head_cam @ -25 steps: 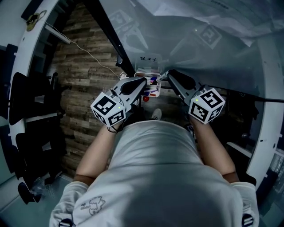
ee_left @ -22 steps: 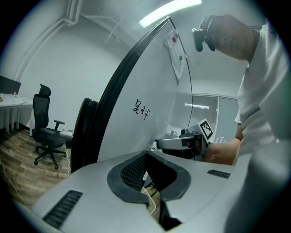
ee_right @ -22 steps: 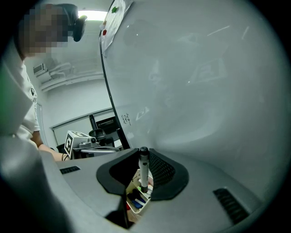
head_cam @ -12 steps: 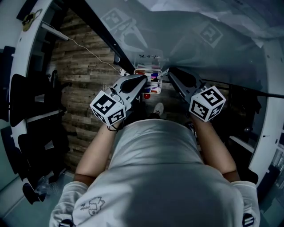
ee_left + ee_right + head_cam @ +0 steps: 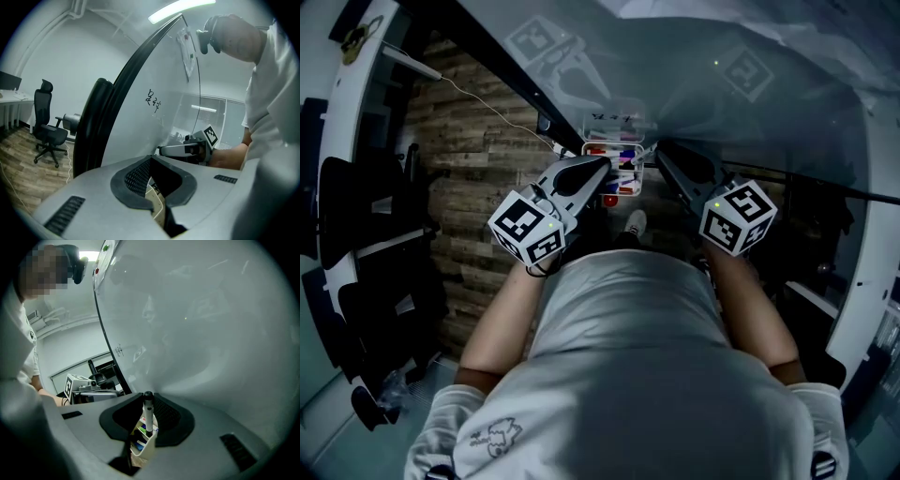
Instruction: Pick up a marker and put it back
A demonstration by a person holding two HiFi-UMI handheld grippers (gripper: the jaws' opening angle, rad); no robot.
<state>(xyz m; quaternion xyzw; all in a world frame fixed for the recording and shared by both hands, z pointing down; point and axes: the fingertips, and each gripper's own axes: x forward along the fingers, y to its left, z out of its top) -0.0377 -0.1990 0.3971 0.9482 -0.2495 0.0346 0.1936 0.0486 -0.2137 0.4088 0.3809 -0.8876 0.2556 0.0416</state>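
R jaws clamped on the marker; L jaws slightly apart, empty.
The right gripper (image 5: pixel 147 409) has its pads closed on the black-capped, pale-barrelled marker (image 5: pixel 148 416). The marker stands upright w/ its lower end down in the white plastic marker tray (image 5: pixel 144 452), among coloured pens (image 5: pixel 136 442). The left gripper (image 5: pixel 152 180) shows a narrow gap w/ only the tray's edge in it; touching or not, can't tell. Vs 1 s ago, barely any shift: both grippers stay at the tray under the glossy whiteboard (image 5: pixel 201 324), tray a touch higher in head view. Prob. the marker is at its slot, release not yet done.
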